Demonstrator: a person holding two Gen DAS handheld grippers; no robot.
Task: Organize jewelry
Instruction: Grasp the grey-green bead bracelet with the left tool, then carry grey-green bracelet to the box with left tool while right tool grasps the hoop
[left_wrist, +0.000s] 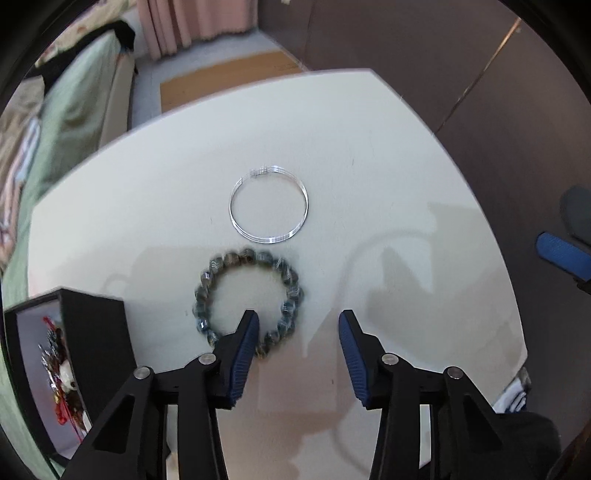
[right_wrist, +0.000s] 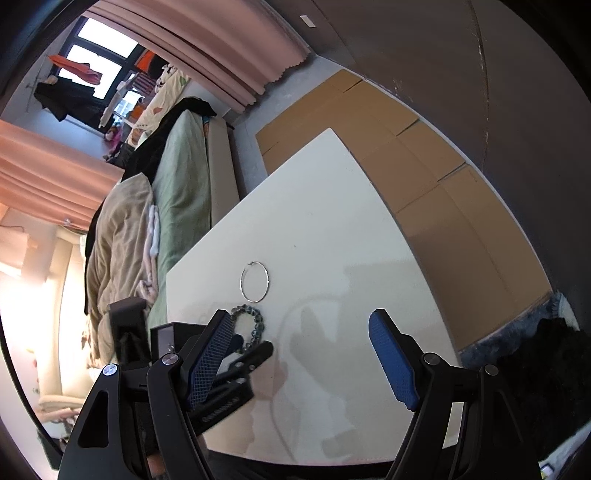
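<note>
- Left gripper: jaws wide apart, holding nothing, low over the white table.
- Its left finger overlaps the near-right arc of the bead bracelet in the left wrist view; can't tell if touching. Right finger sits over bare table, well clear of the beads.
- Bead bracelet: dark grey-blue beads, lying flat, w/ the silver bangle just beyond it, small gap btwn the two.
- Silver bangle: thin ring, flat on table, approx mid-table.
- Black jewelry box: open, at the table's left edge, beside the bracelet; red/white/silver pieces inside, too blurred to name.
- Right gripper: jaws wide, empty, held higher and further back over the table's near side.
- Right wrist view also shows bracelet, bangle and the left gripper's finger next to the beads.
- Bed w/ green cover along the table's left side.
</note>
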